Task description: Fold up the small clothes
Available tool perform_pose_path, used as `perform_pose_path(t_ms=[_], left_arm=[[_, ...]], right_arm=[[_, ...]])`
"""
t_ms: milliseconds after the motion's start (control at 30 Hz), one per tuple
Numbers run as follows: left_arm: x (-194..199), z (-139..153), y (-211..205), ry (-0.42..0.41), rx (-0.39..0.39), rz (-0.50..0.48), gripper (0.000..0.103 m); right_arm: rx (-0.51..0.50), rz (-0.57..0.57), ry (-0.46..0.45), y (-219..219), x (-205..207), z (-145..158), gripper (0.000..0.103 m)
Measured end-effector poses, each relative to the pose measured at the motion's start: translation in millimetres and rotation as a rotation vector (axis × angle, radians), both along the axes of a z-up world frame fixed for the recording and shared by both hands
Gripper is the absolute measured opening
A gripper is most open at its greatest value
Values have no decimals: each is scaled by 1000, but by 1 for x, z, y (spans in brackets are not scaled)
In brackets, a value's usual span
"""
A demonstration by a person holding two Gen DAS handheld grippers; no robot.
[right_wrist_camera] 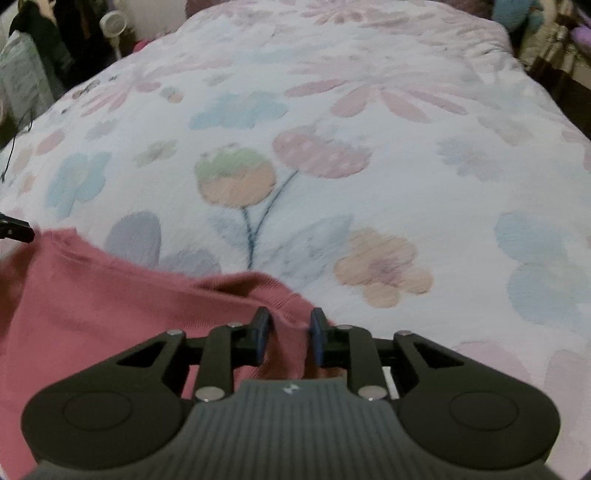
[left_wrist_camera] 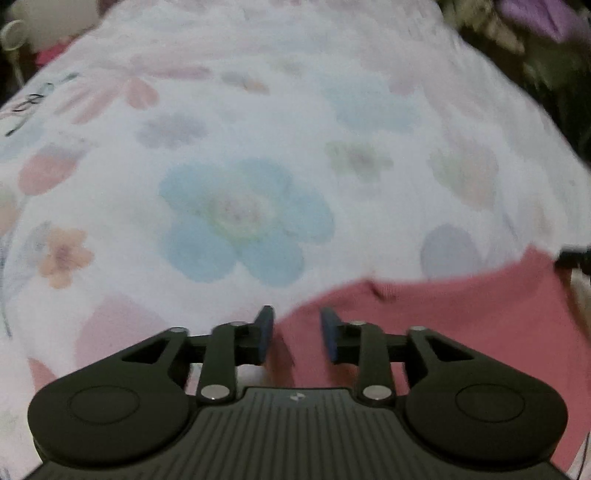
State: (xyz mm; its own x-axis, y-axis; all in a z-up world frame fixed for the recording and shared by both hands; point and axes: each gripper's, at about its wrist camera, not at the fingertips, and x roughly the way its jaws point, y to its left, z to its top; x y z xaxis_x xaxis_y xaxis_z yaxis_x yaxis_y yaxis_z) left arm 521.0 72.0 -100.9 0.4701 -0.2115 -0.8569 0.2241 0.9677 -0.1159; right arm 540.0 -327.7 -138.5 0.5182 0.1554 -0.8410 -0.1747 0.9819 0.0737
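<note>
A small pink garment (left_wrist_camera: 443,314) lies on a floral bed sheet (left_wrist_camera: 240,147). In the left wrist view it fills the lower right, and my left gripper (left_wrist_camera: 297,334) hangs over its left edge with jaws apart; pink cloth shows in the gap, not pinched. In the right wrist view the garment (right_wrist_camera: 92,295) fills the lower left. My right gripper (right_wrist_camera: 288,334) is at its right corner, jaws slightly apart, with a raised fold of pink cloth between the pads. The tip of the other gripper (right_wrist_camera: 16,230) shows at the left edge.
The floral bed sheet (right_wrist_camera: 332,147) stretches far ahead in both views. Dark clutter and a small white fan (right_wrist_camera: 114,22) stand beyond the bed's far left; purple and mixed items (left_wrist_camera: 535,22) lie past the far right edge.
</note>
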Motion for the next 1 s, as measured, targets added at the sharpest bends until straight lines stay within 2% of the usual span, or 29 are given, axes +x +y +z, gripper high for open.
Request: perform_pose_path(t_ms=[33,67,133,200,333,400,467,500,533,567,600,833,967,1000], left_arm=[[0,5,5,-13,-29,20,59],[-1,10,9,-22,-64,29,62],[-3,14,14,-21,-106,41,63],[-5,10,16,-8,-130,60,63],[-11,-11,18,16,-181,102,62],[-12,-23,15,29,-182,114,53],[-14,-30,12,23,-160,127,35],[-15,-32,13,17,-159,133,32],[-16,-32,13,13,-164,140,21],[-16,-31,14,8,-174,140,6],[-18,-30,14,2,-176,135,6],[-30,-16,11,-82,-141,104,6],[-28,-12,11,-69,-146,119,6],[-28,-12,10,-68,-141,118,6]], right_arm=[[9,-11,-4,-3,-1,4,21],[21,-22,-8,-5,-3,7,22],[77,-49,-8,-11,-6,13,27],[145,-89,0,-17,-10,16,35],[237,-187,24,-27,-15,6,36],[254,-222,33,-29,-16,-2,36],[266,-246,41,-31,-15,-9,36],[271,-258,45,-31,-14,-13,29],[275,-272,46,-32,-14,-16,12],[276,-277,43,-34,-14,-18,3],[281,-283,38,-35,-14,-18,0],[241,-249,-63,-31,-31,2,0],[233,-277,-73,-37,-31,6,0],[244,-295,-64,-40,-30,5,5]])
